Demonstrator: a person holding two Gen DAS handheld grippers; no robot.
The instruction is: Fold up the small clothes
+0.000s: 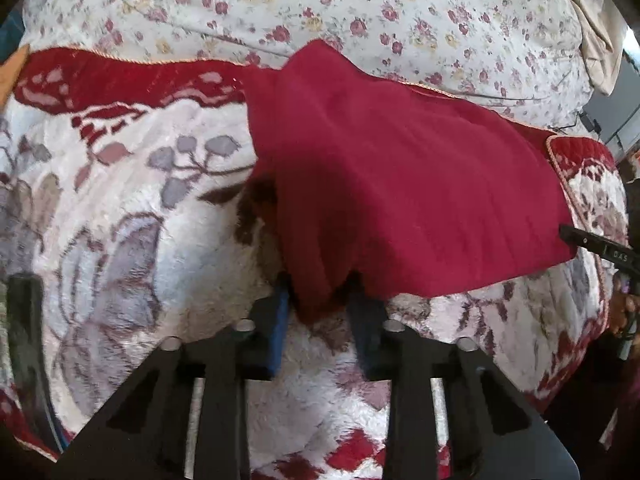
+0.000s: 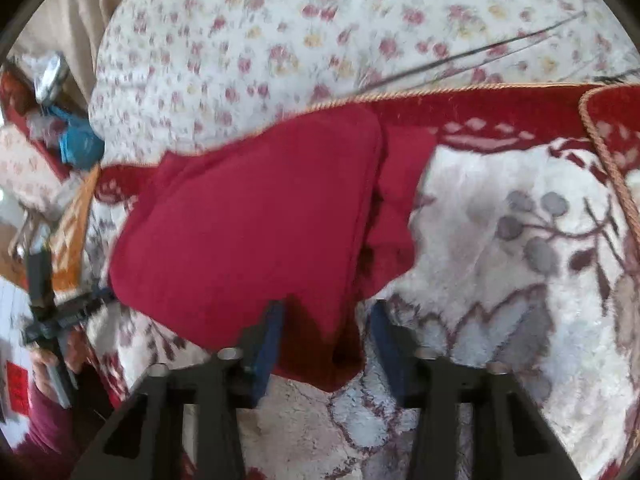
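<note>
A dark red garment (image 1: pixel 400 184) lies partly folded on a plush floral blanket (image 1: pixel 120 208). In the left wrist view my left gripper (image 1: pixel 322 312) is shut on a bunched near corner of it, with both blue pads (image 1: pixel 280 316) against the cloth. In the right wrist view the red garment (image 2: pixel 248 220) shows a doubled layer, and its near corner lies between the fingers of my right gripper (image 2: pixel 326 340). The left pad touches the cloth, while a strip of blanket shows beside the right finger (image 2: pixel 386 348), so that gripper is open. Each gripper appears at the edge of the other's view.
A white quilt with small roses (image 1: pixel 320 4) lies beyond the blanket's corded red border (image 2: pixel 480 108). A blue object (image 2: pixel 78 146) and clutter sit at the far left of the right wrist view. A person's hand (image 2: pixel 48 364) holds the left gripper.
</note>
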